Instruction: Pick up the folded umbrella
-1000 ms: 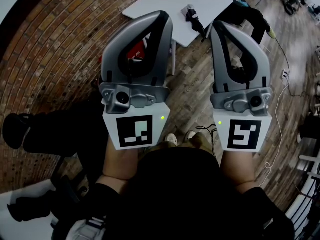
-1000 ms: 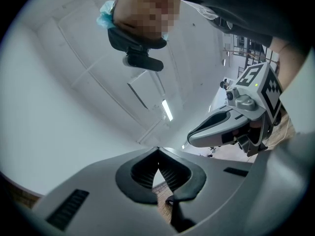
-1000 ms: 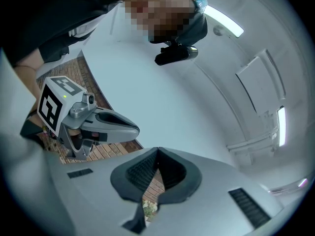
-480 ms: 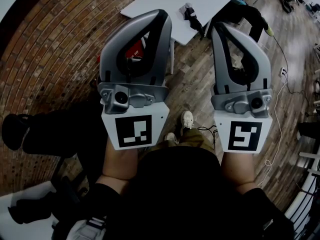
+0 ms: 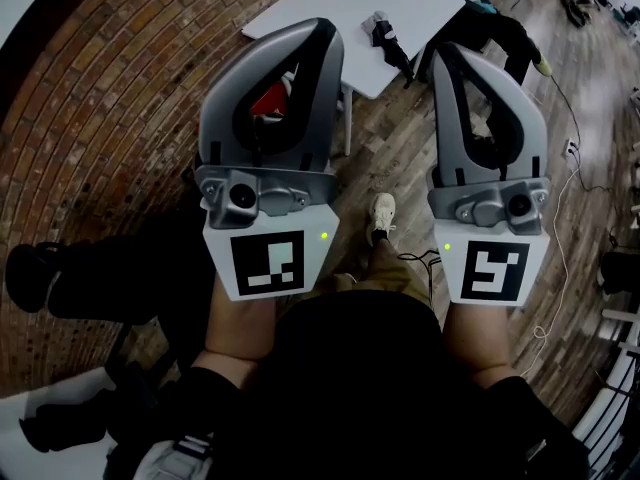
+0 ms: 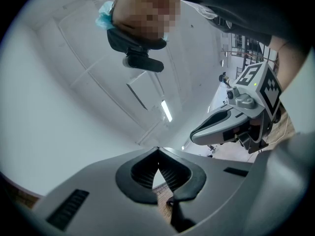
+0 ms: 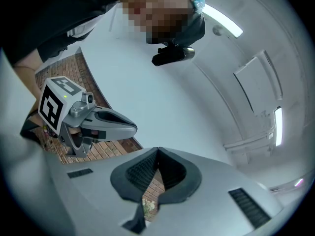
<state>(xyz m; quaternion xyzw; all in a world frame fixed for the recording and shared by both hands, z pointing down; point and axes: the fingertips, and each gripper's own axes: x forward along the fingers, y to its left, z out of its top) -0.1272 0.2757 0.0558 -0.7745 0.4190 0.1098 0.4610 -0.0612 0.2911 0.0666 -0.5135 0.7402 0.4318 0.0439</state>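
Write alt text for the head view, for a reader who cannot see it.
Seen from above, a person holds the left gripper and the right gripper side by side, both shut and empty. Beyond their tips a dark folded umbrella lies untouched on a white table, with wood flooring below and brick to the left.

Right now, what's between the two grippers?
In the head view: wood floor, a white table corner and a pale shoe, between left gripper and right gripper.
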